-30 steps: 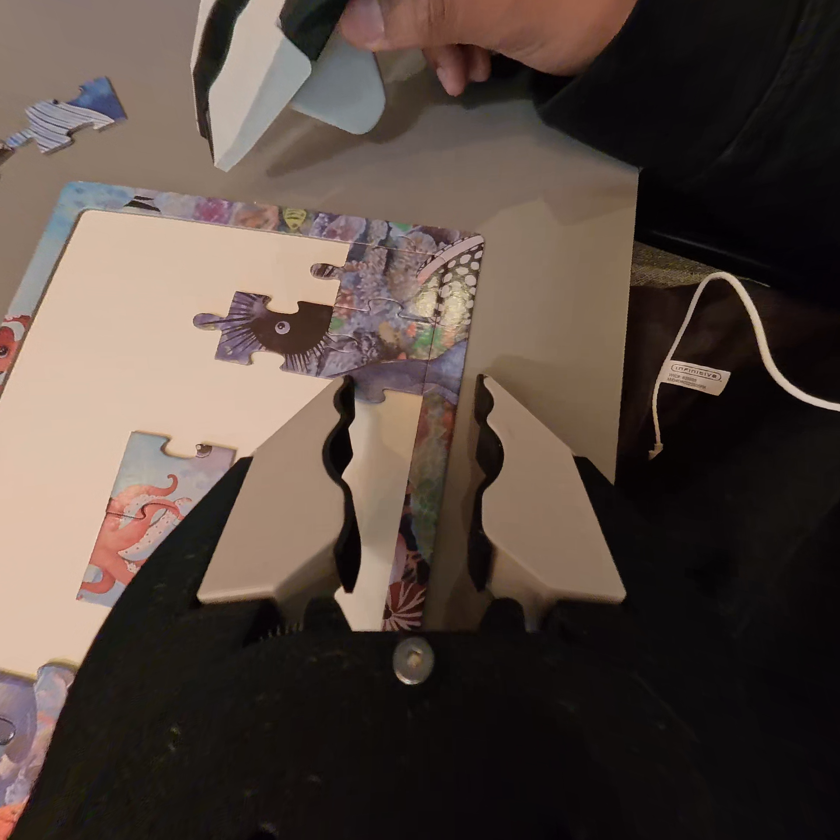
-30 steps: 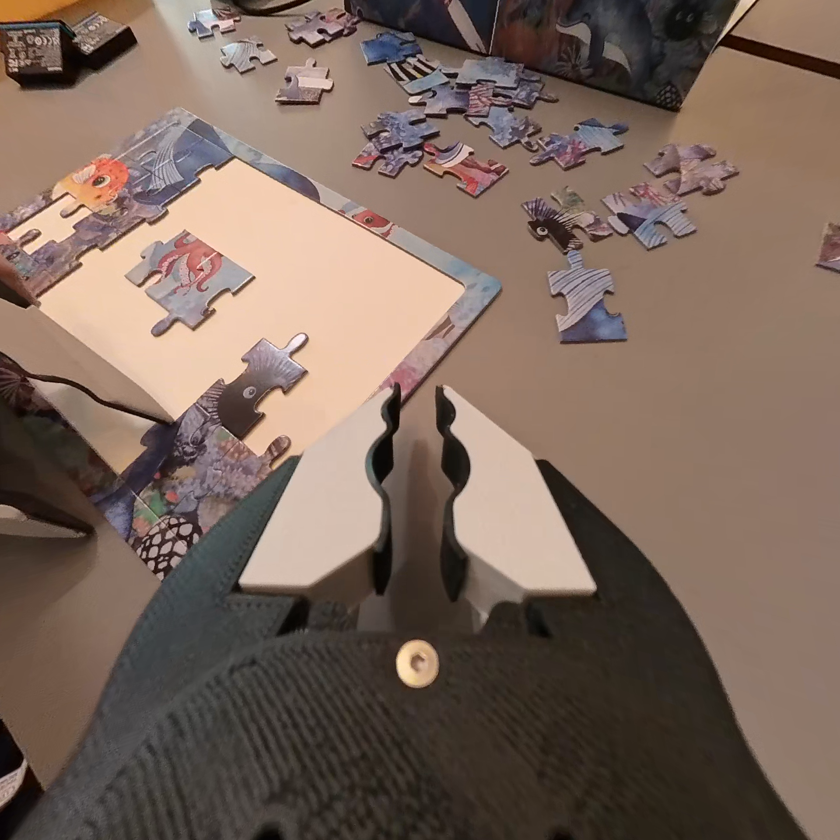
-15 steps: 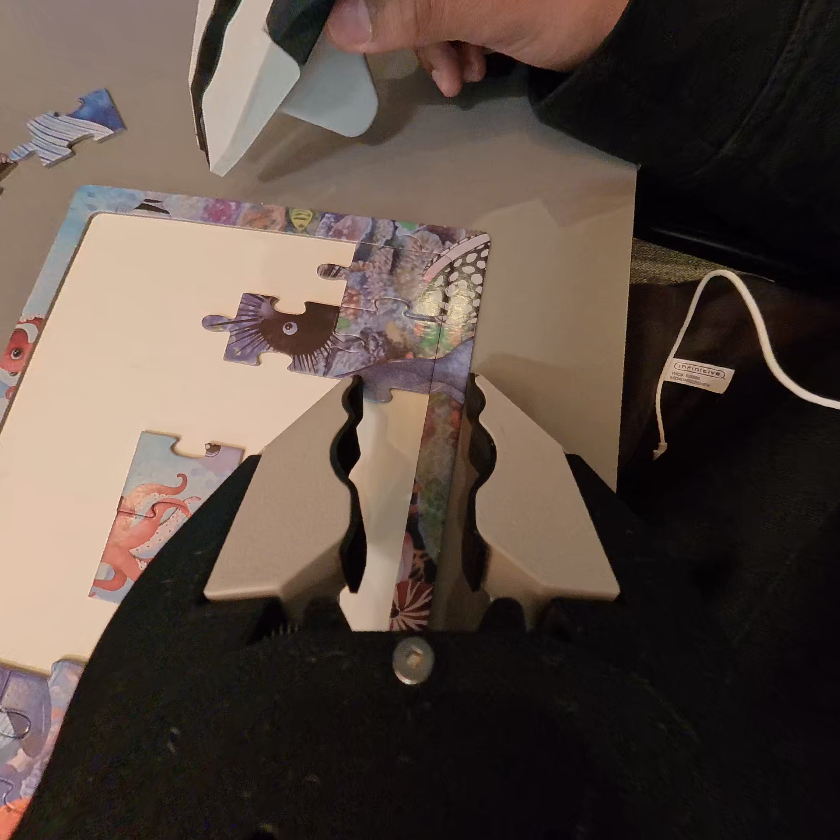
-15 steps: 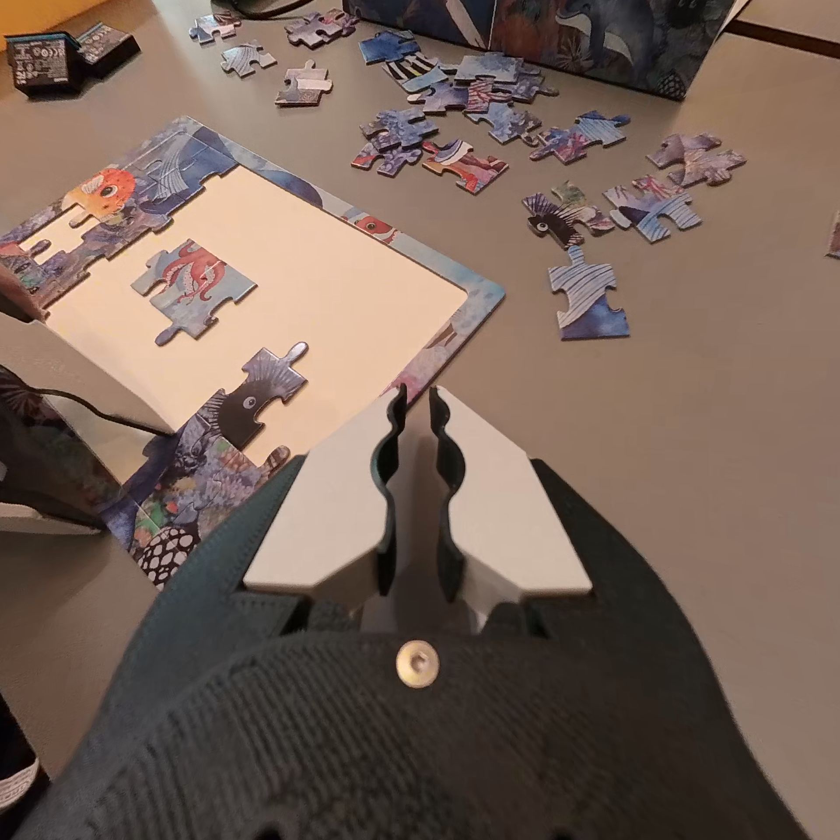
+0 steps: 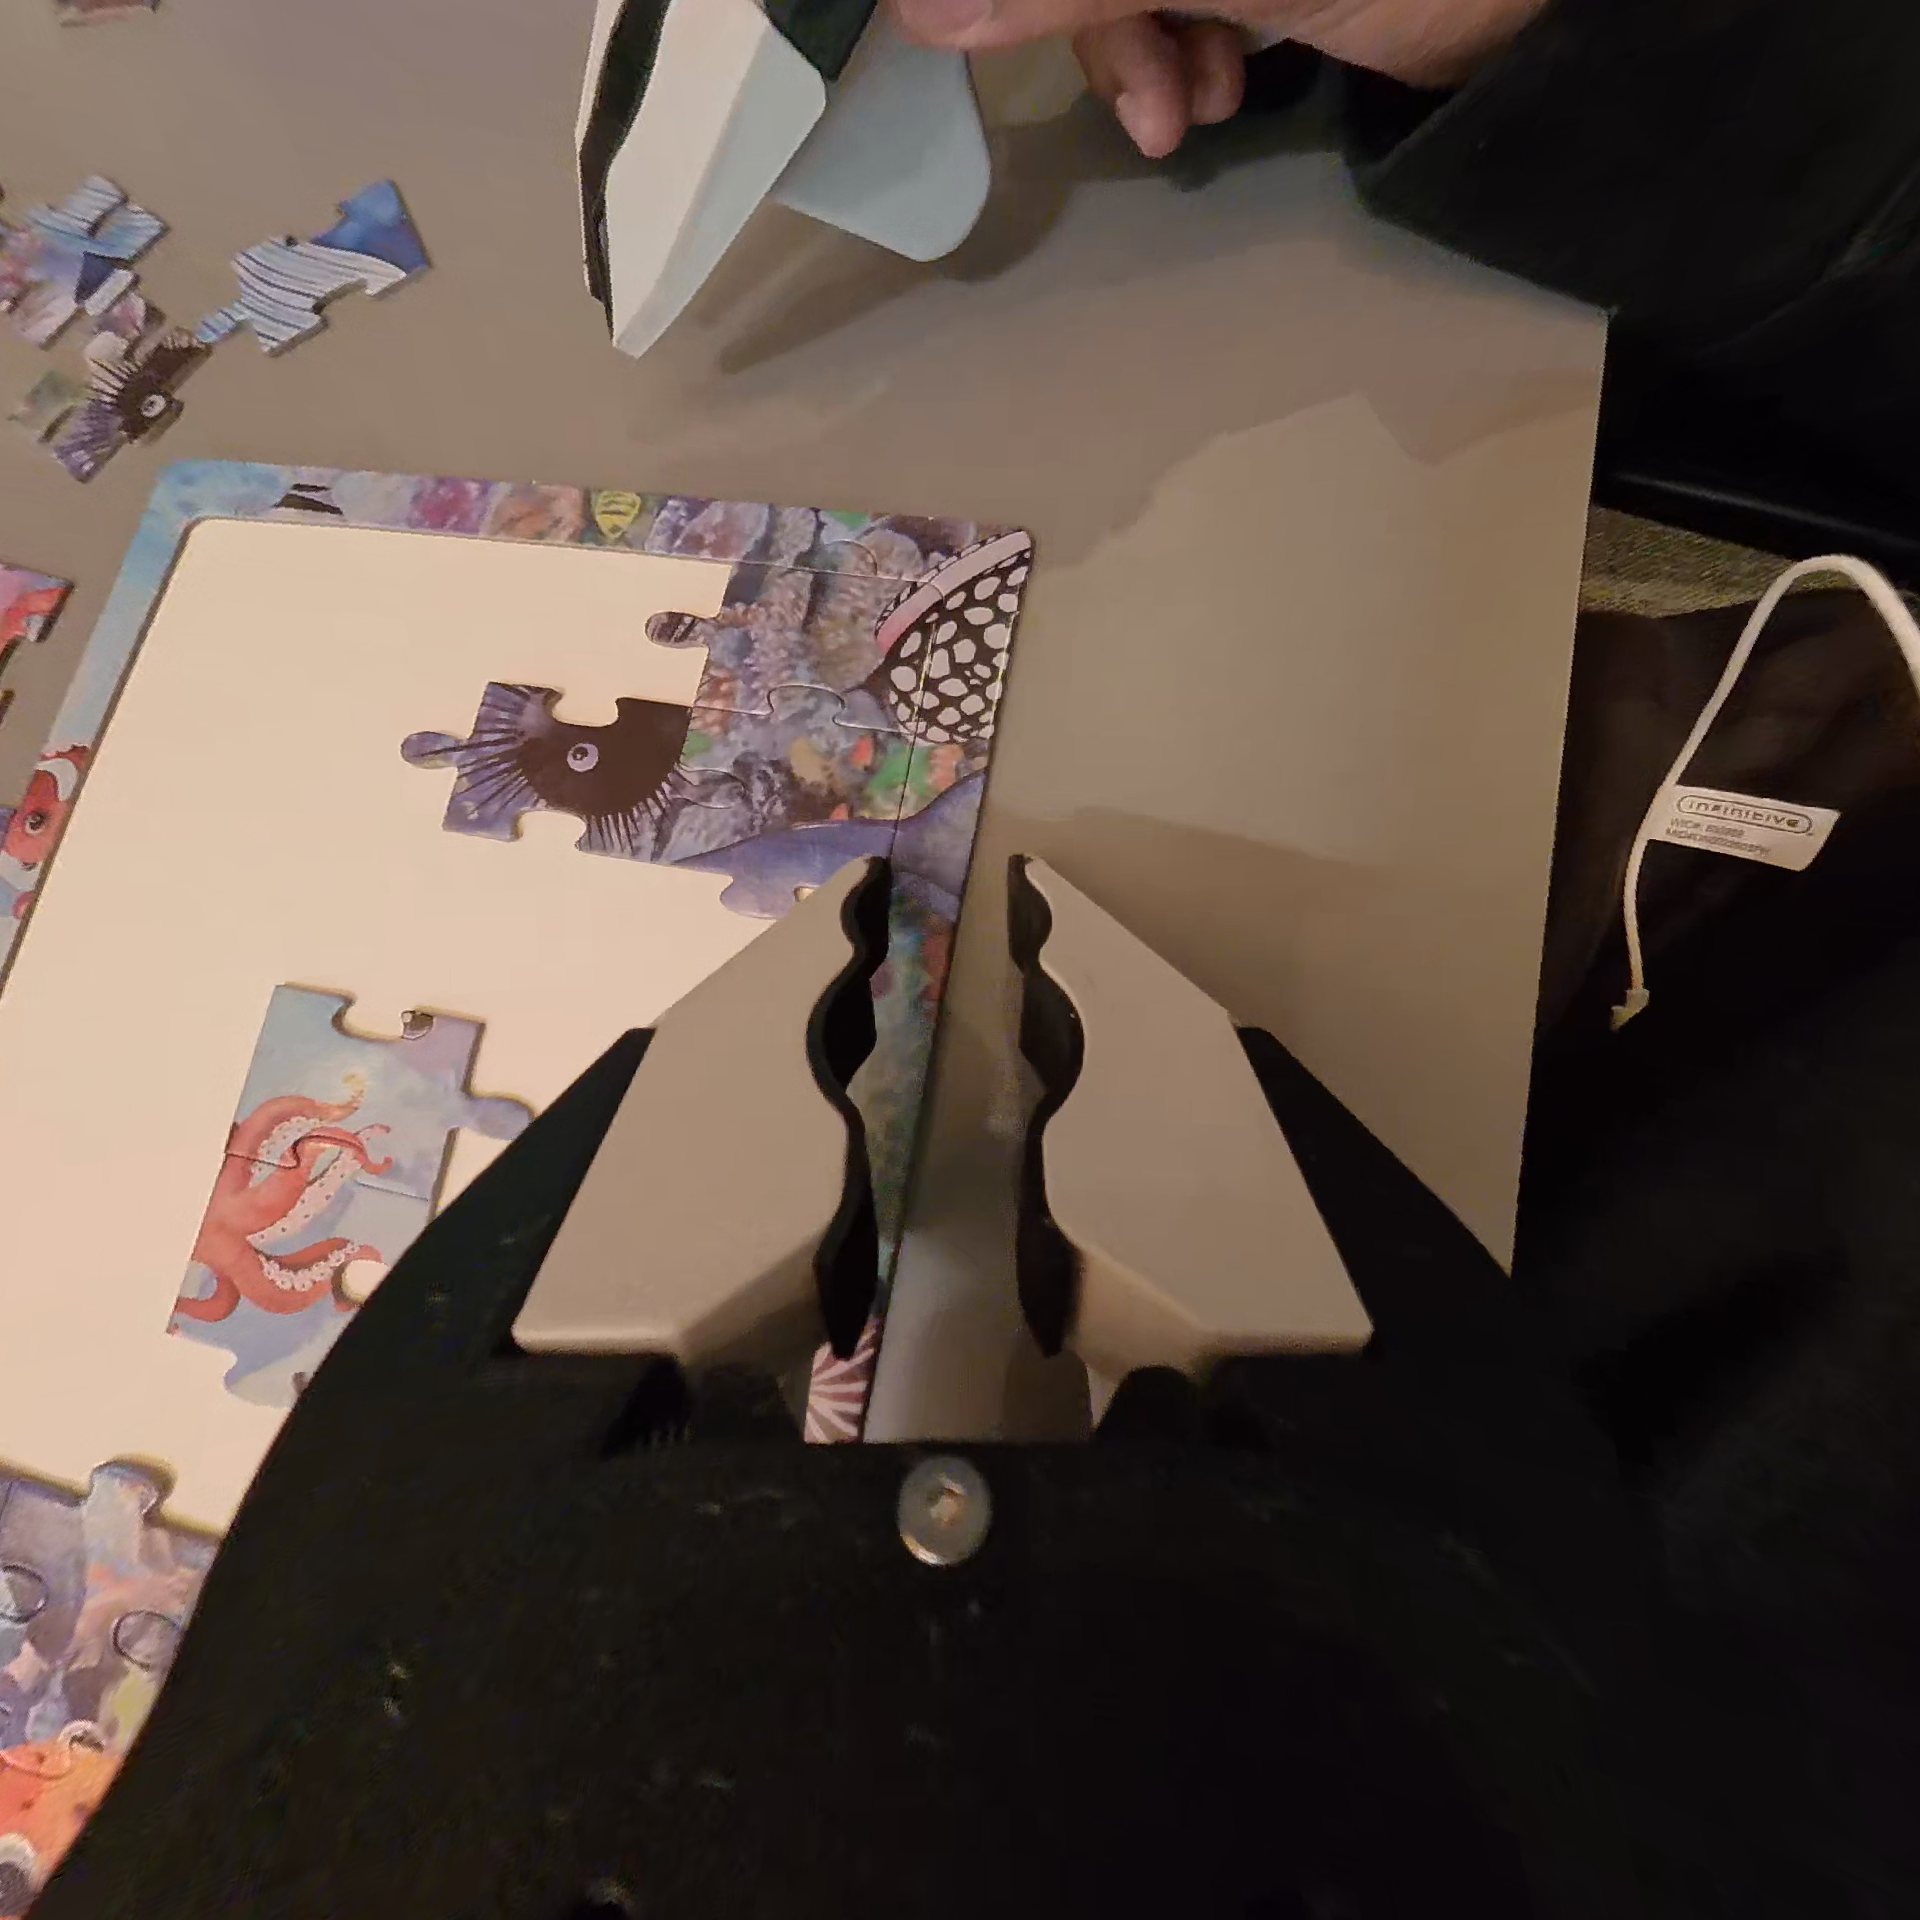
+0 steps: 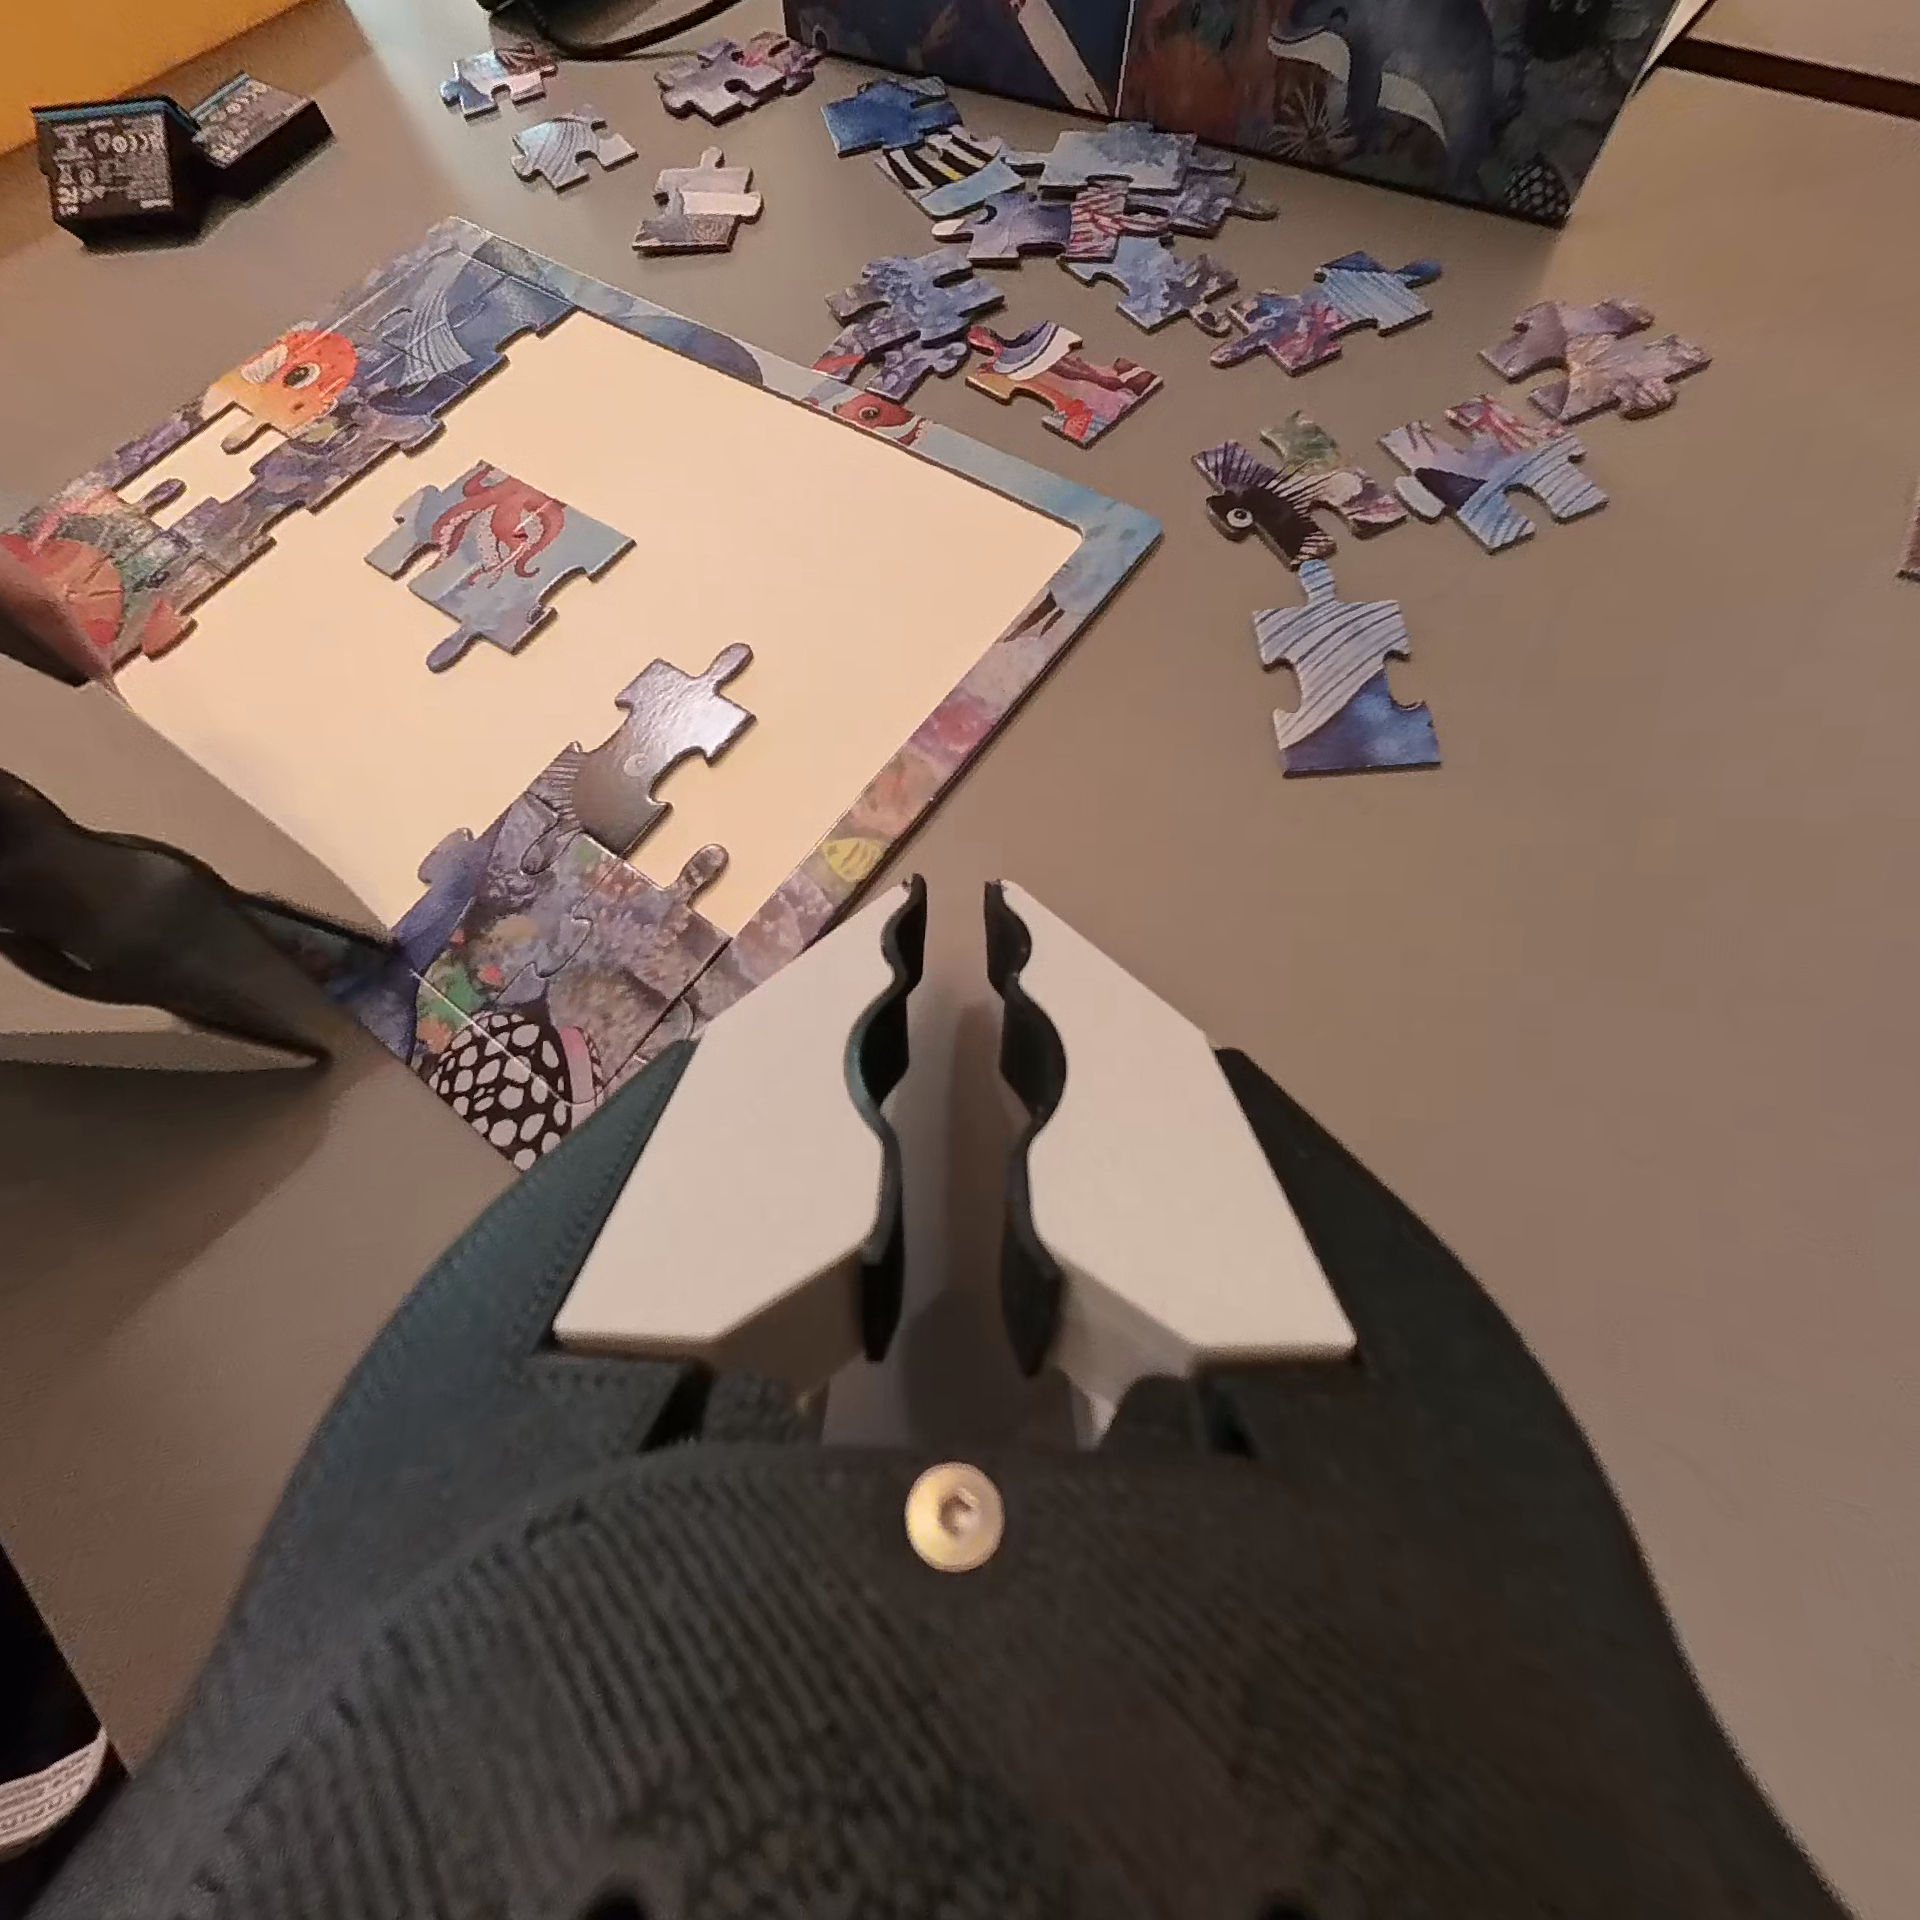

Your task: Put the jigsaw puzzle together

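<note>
The puzzle tray [image 5: 312, 727] has a cream base and a coloured border, and it also shows in the right wrist view [image 6: 779, 571]. A sea-urchin piece [image 5: 561, 769] joins the filled corner, and octopus pieces [image 5: 312, 1164] lie alone in the middle. My left gripper [image 5: 951, 868] is open by a small gap and empty, with its fingers either side of the tray's right edge. My right gripper [image 6: 954, 888] is empty with its jaws a narrow gap apart, over bare table just off the tray's near corner. It also shows in the left wrist view [image 5: 644, 208].
Several loose pieces [image 6: 1039, 208] lie beyond the tray, among them a striped blue one [image 6: 1340, 675] and a loose urchin piece [image 6: 1278, 499]. The puzzle box [image 6: 1299, 73] stands at the back. Small black boxes [image 6: 135, 156] sit far left. The table edge [image 5: 1548, 831] is close on the right.
My left jaws have narrowed by about half and now sit over the tray's right edge instead of its inside. My right jaws closed slightly. No piece was moved.
</note>
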Tool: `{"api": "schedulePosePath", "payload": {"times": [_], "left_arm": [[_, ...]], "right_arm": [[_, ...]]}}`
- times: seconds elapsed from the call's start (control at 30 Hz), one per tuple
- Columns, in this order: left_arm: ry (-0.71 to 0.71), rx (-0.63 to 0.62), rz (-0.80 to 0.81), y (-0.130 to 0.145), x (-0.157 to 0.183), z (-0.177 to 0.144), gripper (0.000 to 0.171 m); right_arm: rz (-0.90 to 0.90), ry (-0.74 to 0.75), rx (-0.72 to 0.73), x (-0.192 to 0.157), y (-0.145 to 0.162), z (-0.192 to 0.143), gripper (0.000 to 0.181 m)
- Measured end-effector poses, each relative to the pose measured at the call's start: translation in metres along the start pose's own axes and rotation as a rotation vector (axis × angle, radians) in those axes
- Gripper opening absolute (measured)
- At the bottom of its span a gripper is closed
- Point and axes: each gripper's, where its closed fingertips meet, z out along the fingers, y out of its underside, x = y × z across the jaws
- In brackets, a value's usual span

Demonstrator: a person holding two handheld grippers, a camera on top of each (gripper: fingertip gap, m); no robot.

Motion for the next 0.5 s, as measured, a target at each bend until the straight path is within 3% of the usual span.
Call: {"api": "schedulePosePath", "payload": {"times": [0.13,0.37,0.5], "left_arm": [[0.045,0.017,-0.042,0.001,0.003,-0.002,0.029],[-0.017,0.014,-0.082,0.004,-0.007,-0.004,0.047],[-0.038,0.006,-0.106,0.004,-0.014,-0.002,0.058]], "right_arm": [[0.001,-0.002,-0.007,0.0,0.001,0.001,0.01],[0.001,-0.004,-0.018,0.0,0.002,0.002,0.011],[0.003,-0.02,-0.055,-0.004,0.008,0.005,0.001]]}}
